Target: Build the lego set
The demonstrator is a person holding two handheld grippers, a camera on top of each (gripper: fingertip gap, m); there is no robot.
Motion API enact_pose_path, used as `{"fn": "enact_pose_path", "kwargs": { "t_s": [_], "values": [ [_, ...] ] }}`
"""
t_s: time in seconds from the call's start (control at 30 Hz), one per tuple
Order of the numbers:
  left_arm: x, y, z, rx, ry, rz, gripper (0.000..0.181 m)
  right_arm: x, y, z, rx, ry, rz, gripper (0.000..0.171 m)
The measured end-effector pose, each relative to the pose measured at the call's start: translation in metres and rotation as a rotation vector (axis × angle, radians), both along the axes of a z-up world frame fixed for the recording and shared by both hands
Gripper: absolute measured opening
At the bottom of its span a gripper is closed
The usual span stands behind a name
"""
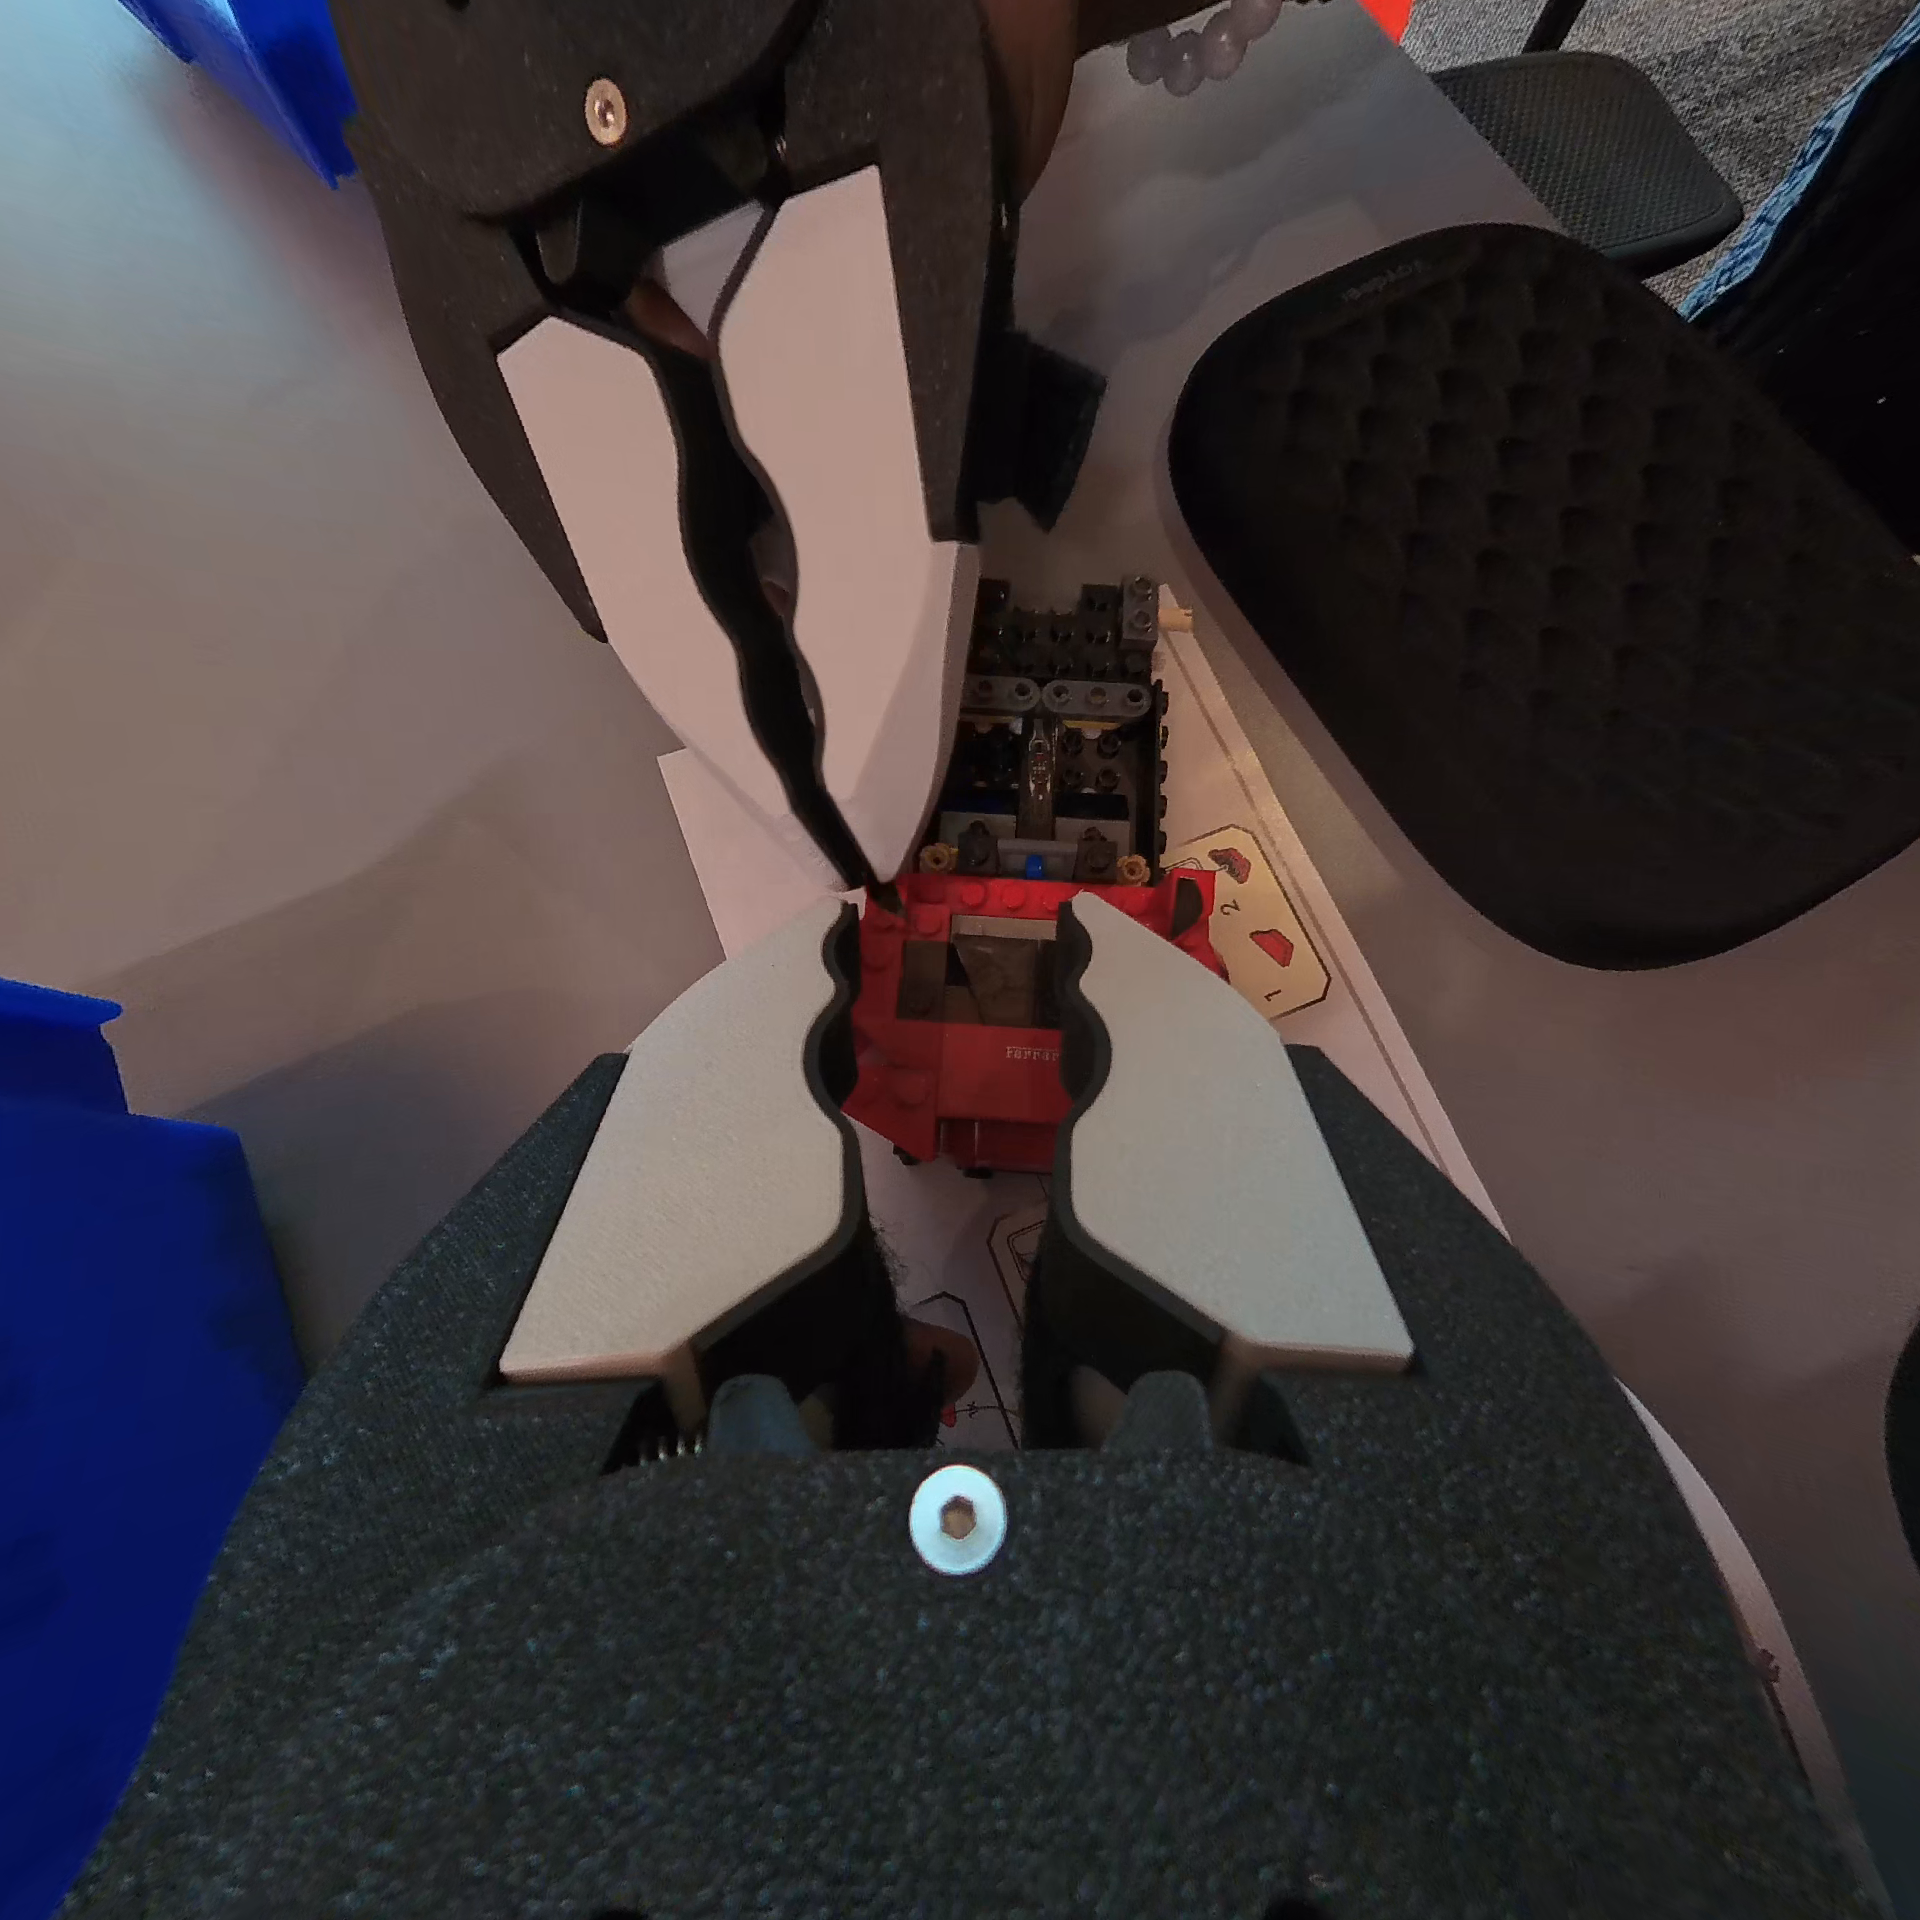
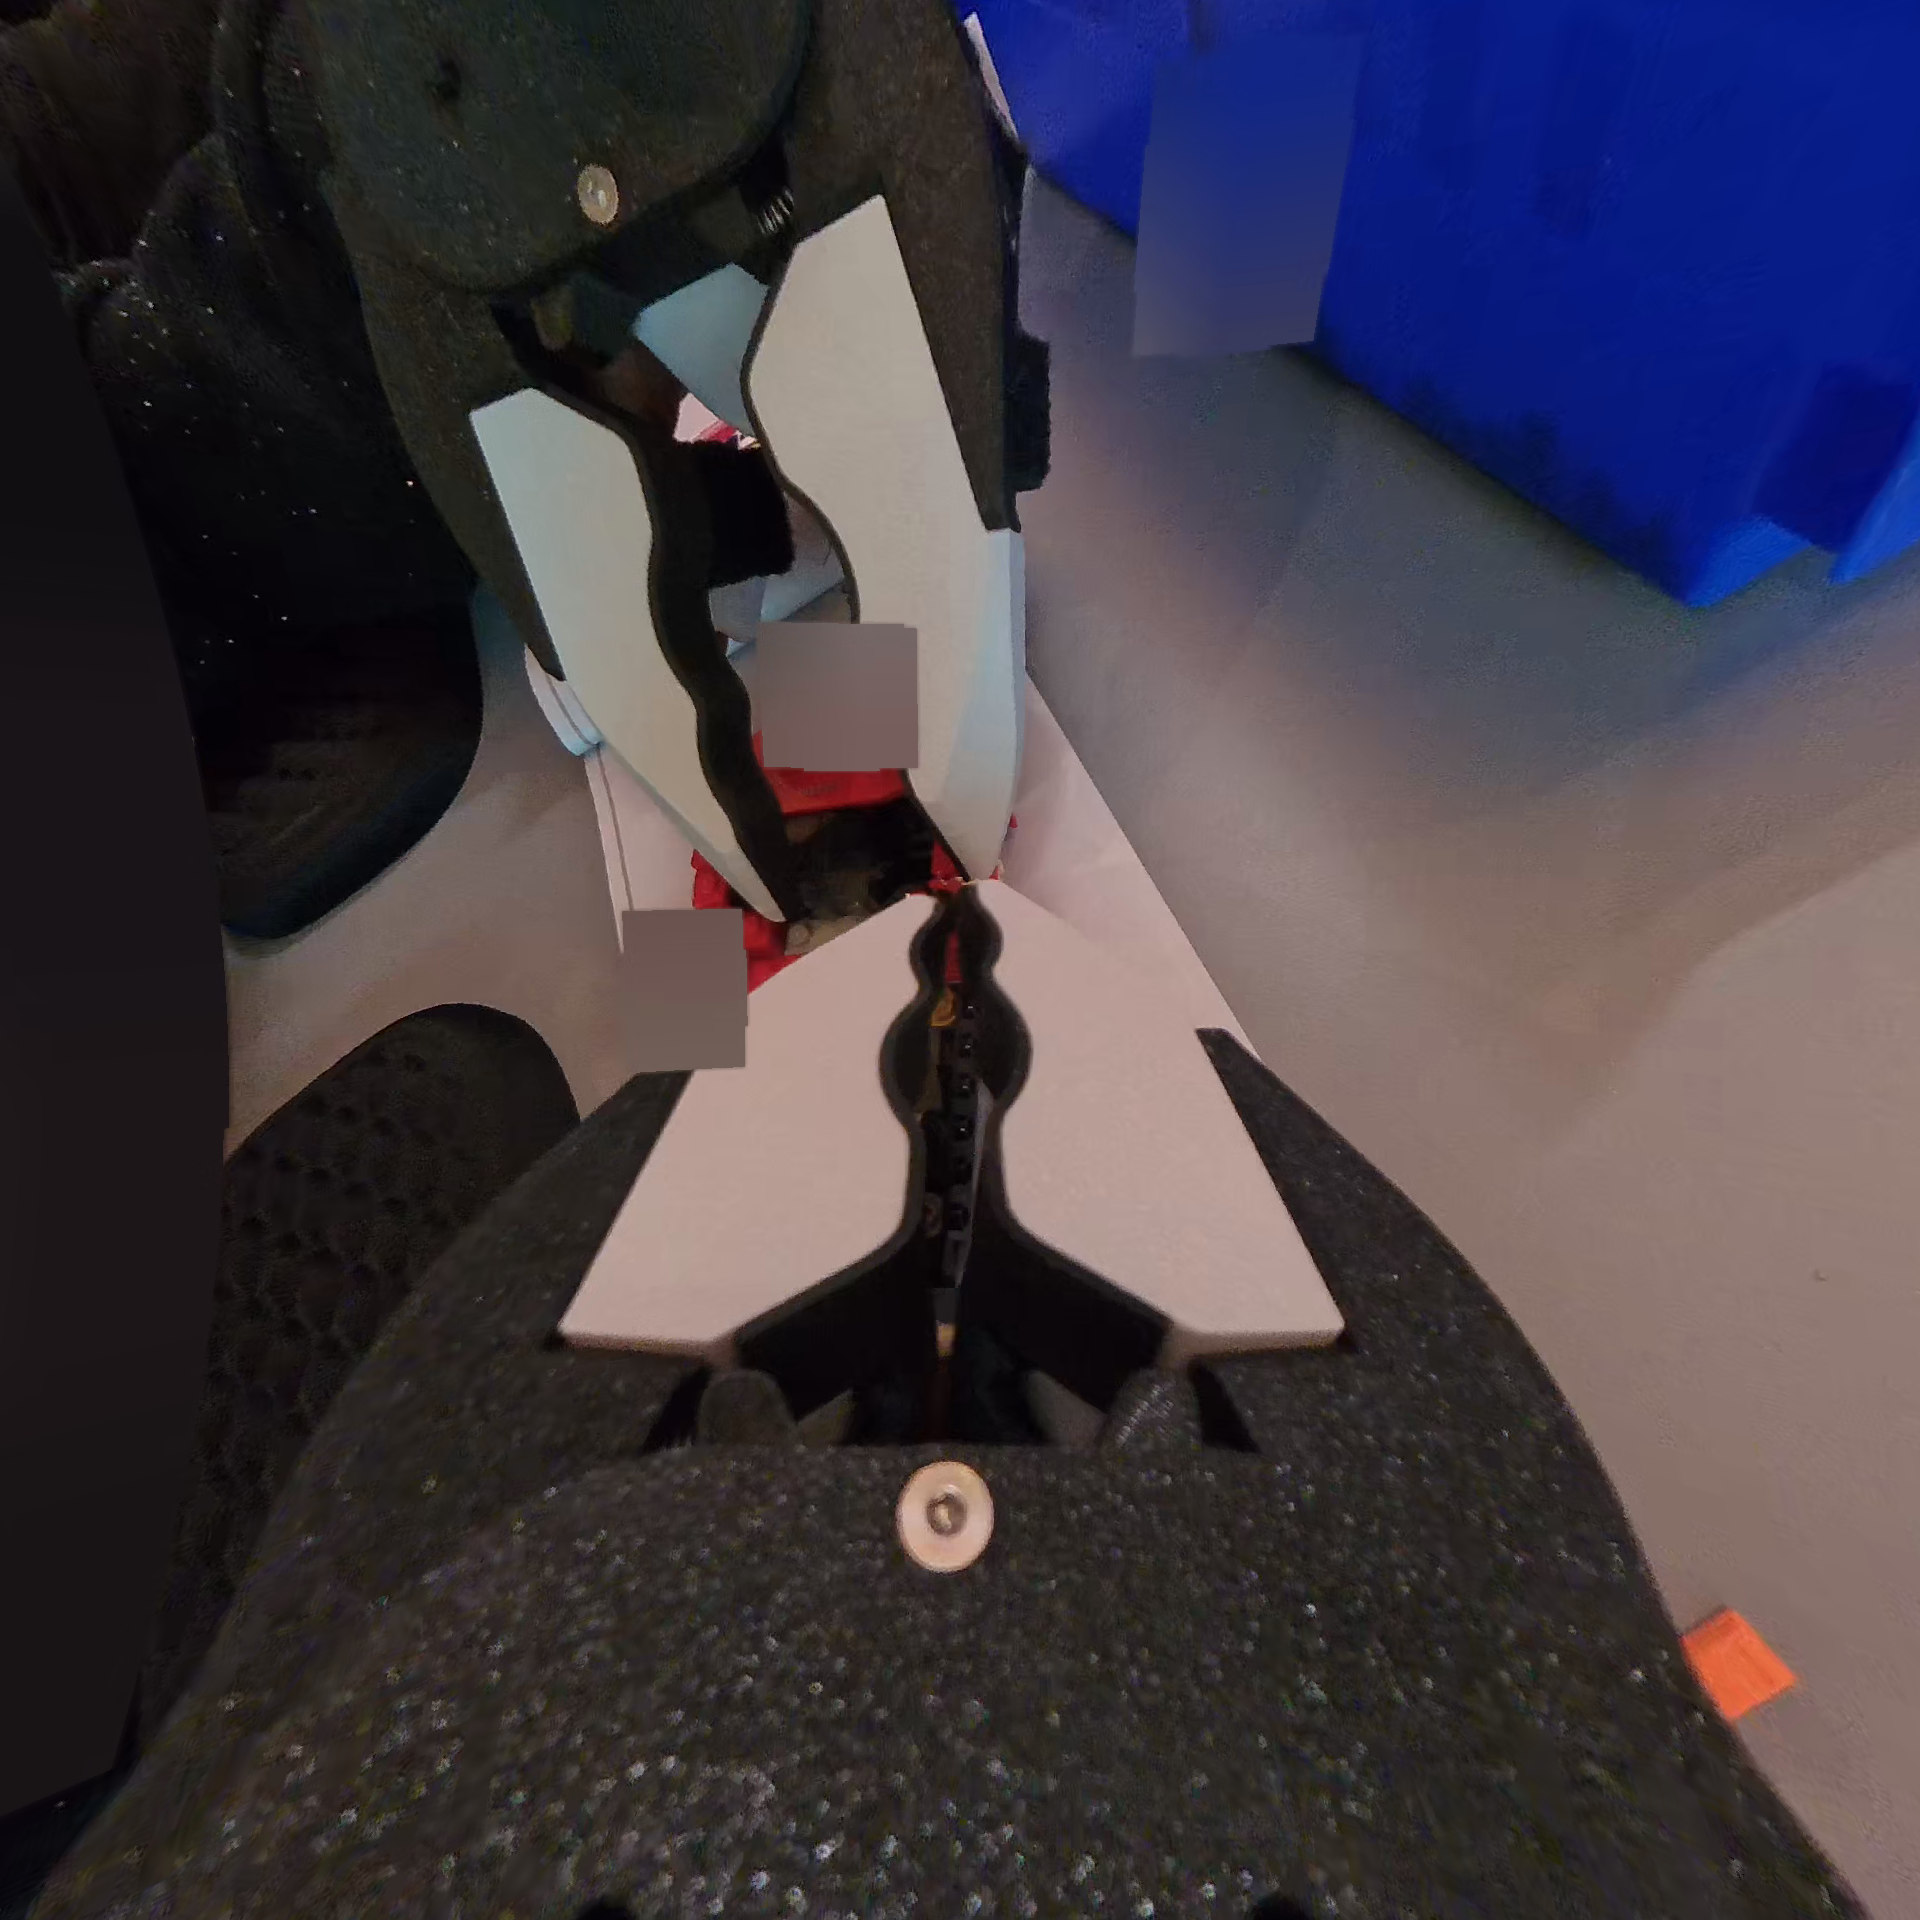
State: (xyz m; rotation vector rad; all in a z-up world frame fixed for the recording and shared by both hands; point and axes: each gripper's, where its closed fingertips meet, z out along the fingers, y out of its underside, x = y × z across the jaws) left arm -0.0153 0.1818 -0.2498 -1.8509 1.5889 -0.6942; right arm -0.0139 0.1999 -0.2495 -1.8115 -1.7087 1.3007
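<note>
Left claw (image 1: 961,925) clamps the red Lego car (image 1: 977,1049); right claw (image 2: 961,899), tips together, perhaps pinching something, meets its edge.

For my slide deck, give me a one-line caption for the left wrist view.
Left gripper clamps the red Lego car while the right gripper's closed fingers press its rear edge.

Lego car (image 1: 997,977) on instruction sheet (image 1: 1262,935), chair (image 1: 1558,582) right.

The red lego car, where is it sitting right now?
In the left wrist view the red lego car sits centre frame on the instruction sheet, clamped between the left hand-held gripper fingers, beside a black chair seat.
</note>
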Motion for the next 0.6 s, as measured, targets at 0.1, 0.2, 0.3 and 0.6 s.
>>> {"fn": "enact_pose_path", "kwargs": {
  "t_s": [0.1,0.2,0.3,0.6],
  "values": [
    [0.0003,0.0,-0.0003,0.0,0.0,-0.001,0.035,-0.0001,-0.0003,0.0005,0.004,-0.004,0.0,0.0],
    [0.0008,-0.0003,-0.0009,-0.005,0.001,-0.001,0.035,-0.0003,-0.0009,0.0013,0.019,-0.007,-0.003,0.0],
    [0.0009,-0.0003,-0.0015,-0.018,0.003,0.005,0.036,-0.0009,-0.0026,0.0029,0.023,-0.001,-0.013,0.0],
    [0.0012,-0.0011,-0.0009,-0.034,-0.009,0.014,0.039,-0.0002,-0.0059,0.0075,0.043,0.023,-0.026,0.0]
  ]
}}
